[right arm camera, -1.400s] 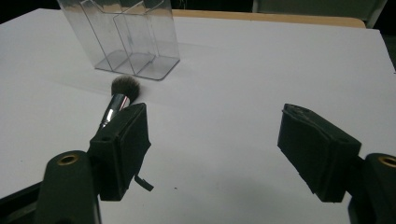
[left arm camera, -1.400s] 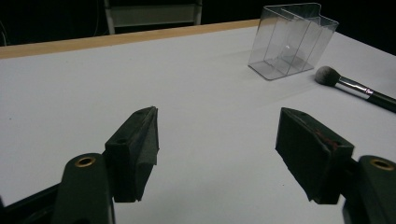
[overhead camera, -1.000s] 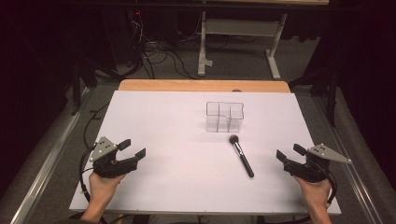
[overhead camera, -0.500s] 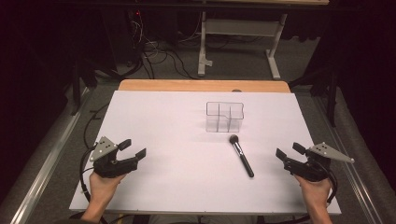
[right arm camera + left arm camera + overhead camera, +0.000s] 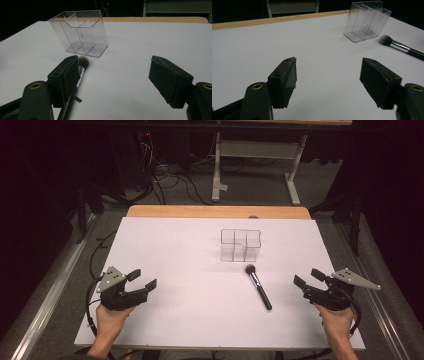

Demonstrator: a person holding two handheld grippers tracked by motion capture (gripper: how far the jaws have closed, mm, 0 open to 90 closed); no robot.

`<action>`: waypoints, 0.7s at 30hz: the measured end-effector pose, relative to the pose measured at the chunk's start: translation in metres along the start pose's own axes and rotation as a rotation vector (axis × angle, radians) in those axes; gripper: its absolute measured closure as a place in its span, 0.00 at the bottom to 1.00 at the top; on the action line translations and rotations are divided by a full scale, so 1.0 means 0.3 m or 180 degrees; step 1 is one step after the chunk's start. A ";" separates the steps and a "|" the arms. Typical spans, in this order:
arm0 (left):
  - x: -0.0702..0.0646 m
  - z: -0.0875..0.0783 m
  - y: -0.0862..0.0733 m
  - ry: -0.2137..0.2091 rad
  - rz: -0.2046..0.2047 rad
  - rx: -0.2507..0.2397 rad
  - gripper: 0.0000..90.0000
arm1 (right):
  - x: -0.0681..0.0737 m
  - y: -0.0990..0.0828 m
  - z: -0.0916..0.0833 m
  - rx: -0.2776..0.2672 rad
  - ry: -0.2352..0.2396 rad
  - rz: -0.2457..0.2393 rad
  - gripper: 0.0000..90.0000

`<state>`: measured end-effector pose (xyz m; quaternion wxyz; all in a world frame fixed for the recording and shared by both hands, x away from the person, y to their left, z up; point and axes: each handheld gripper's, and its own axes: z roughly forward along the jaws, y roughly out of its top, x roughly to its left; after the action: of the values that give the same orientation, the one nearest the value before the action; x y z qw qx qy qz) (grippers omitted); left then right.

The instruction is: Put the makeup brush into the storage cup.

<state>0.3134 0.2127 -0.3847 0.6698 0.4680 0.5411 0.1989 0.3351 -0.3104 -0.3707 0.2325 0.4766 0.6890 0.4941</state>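
- Right claw (image 5: 306, 280) sits at lower right of the high view, jaws spread wide, gripping nothing; left claw (image 5: 142, 281) at lower left, likewise open and empty.
- Makeup brush (image 5: 258, 286) lies flat on the white bench (image 5: 170, 255), right of centre; bristle head points up-frame, black handle runs down-right toward the right claw.
- Clear organizer (image 5: 240, 245) stands upright just above the bristle head, near it but apart. Compartments look empty.
- Step in hand, by my reading: the right claw reaches for the brush. It is the nearer one; in the right gripper view the brush (image 5: 83, 62) already passes partly behind the left-hand jaw.
- To do it well: shift the claw sideways so the handle lies between the jaws, crosswise to them; come down low, since the handle is thin and lies flat on the bench; close on the black handle or ferrule, not the bristles.
- Risk: a round handle may roll or skid if one jaw touches first.
- In the way: nothing between claw and brush. Organizer sits close to the head, so lift before swinging.
- Around: wooden bench edge (image 5: 215, 211) up-frame, cables (image 5: 170, 180) and a metal stand (image 5: 255, 155) on the floor beyond.
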 end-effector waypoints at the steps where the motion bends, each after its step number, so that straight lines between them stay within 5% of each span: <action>1: 0.000 0.000 0.000 -0.0001 -0.0003 -0.0001 0.33 | 0.000 0.002 0.001 -0.0010 0.0003 -0.0021 0.29; 21: -0.004 0.001 -0.003 -0.0012 -0.0005 0.0008 0.33 | 0.048 0.042 0.047 -0.0012 0.0132 -0.0114 0.29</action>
<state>0.3131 0.2112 -0.3849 0.6704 0.4688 0.5404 0.1968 0.3453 -0.2903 -0.3628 0.2278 0.4534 0.7012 0.5009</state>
